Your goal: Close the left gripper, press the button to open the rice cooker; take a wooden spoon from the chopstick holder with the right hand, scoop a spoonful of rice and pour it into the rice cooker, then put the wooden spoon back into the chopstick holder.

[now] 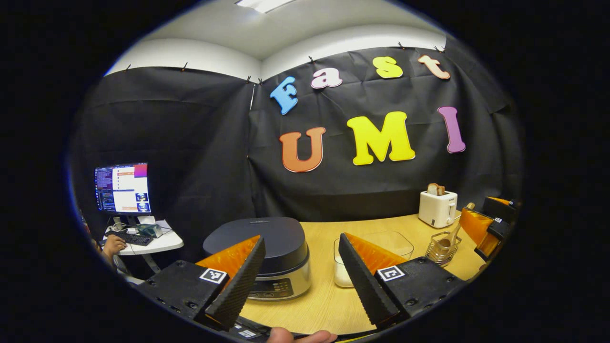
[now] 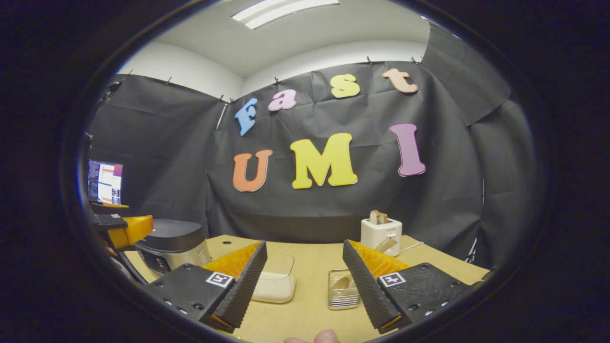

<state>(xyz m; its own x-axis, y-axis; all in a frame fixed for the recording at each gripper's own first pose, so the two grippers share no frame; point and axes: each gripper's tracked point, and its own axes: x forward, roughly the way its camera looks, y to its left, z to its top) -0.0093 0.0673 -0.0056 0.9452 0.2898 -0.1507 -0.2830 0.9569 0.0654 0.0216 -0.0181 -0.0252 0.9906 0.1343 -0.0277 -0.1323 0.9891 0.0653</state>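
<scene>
We see the black cloth wall (image 1: 200,143) closing the booth on the far sides, with a white ceiling above it. Below it the wooden desk (image 1: 324,295) runs from the left corner to the right edge, and much of its near surface is bare between our two grippers.

The rice cooker (image 1: 267,252) stands at the desk's left end, lid down, its control panel facing us. Just right of it sits a clear glass container (image 1: 376,247) with white rice in the bottom. A white toaster (image 1: 437,207) with bread in its slots stands at the back by the wall. Near the right edge the wire chopstick holder (image 1: 443,247) carries the wooden spoon (image 1: 455,233), its handle leaning up to the right.

In the left gripper view the left gripper (image 1: 305,281) hangs above the near desk edge with its jaws wide apart and nothing between them, the cooker behind the left finger. The right gripper (image 2: 305,286) also has its jaws wide and free, the holder showing just beside its right finger and the rice container ahead of its left finger. The two grippers are well apart, each seen at the other's side edge.

Off the desk to the left, a small white side table (image 1: 152,243) holds a lit monitor (image 1: 123,188) and a keyboard, with a person's hand (image 1: 113,245) at it
</scene>
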